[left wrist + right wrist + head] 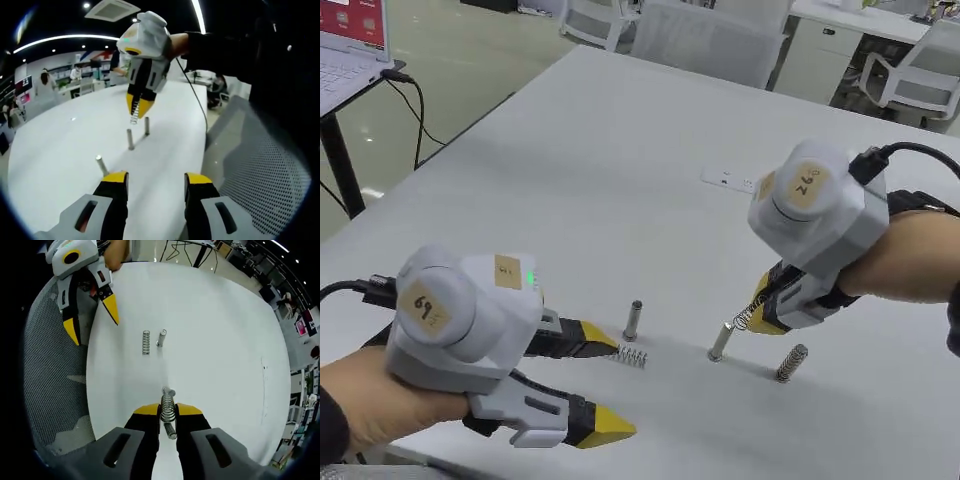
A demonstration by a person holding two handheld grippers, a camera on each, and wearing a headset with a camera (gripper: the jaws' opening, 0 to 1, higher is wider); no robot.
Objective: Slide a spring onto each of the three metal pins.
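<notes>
Three metal pins stand on the white table (620,180). My right gripper (752,312) is shut on a spring (744,319), tilted just over the top of the middle pin (720,343); its own view has that spring (168,406) between the jaws, touching the pin's top (168,390). The right pin (791,362) wears a spring. The left pin (633,320) is bare, and a loose spring (632,356) lies flat beside it. My left gripper (610,385) hovers open near that loose spring, with nothing between its fingers.
A small white plate (728,180) lies on the table farther back. A laptop (350,45) on a stand sits at the far left, with office chairs (705,40) beyond the table. A mesh chair (260,165) stands at the near edge.
</notes>
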